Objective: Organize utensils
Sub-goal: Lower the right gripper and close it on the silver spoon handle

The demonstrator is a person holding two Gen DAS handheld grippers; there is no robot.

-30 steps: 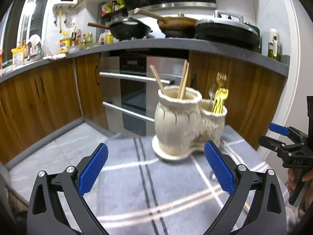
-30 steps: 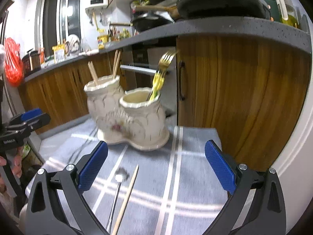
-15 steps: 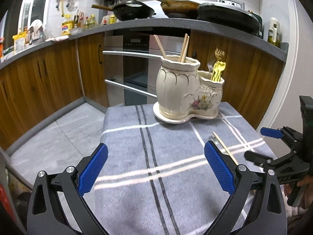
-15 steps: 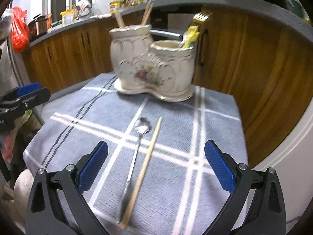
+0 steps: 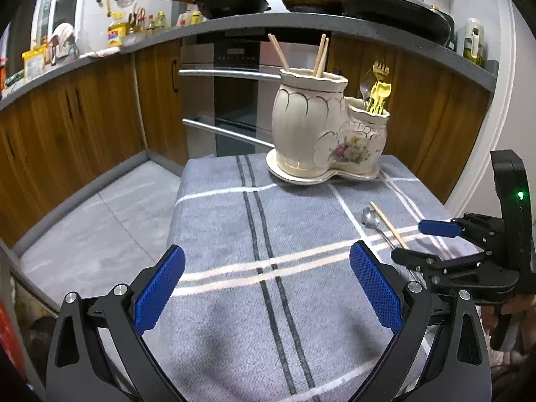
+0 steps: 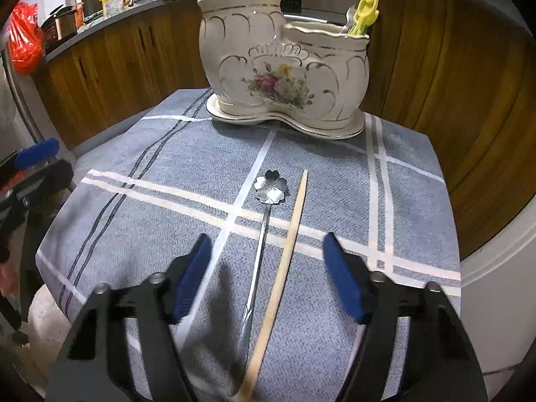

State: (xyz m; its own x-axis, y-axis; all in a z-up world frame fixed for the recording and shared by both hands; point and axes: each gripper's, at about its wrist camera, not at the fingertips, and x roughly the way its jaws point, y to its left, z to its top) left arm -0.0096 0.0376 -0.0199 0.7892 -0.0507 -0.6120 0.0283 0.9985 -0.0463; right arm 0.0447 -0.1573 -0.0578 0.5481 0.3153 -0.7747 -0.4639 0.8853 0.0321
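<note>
Utensils: chopsticks (image 5: 320,55) and forks (image 5: 377,92) already stowed in holder (image 6: 284,63); spoon (image 6: 264,231) and chopstick (image 6: 284,261) left on tabletop (image 6: 150,221), unpinched between closing right gripper (image 6: 266,276); left gripper (image 5: 266,288) wide, empty

My left camera looks from the near left edge of the cloth-covered counter (image 5: 234,234), angled down across it toward the ceramic holder (image 5: 321,134) at the far side. My right camera sits lower and closer, tilted steeply over the spoon (image 6: 268,201) and chopstick (image 6: 288,244). Both views share holder, spoon, chopstick and cloth.
</note>
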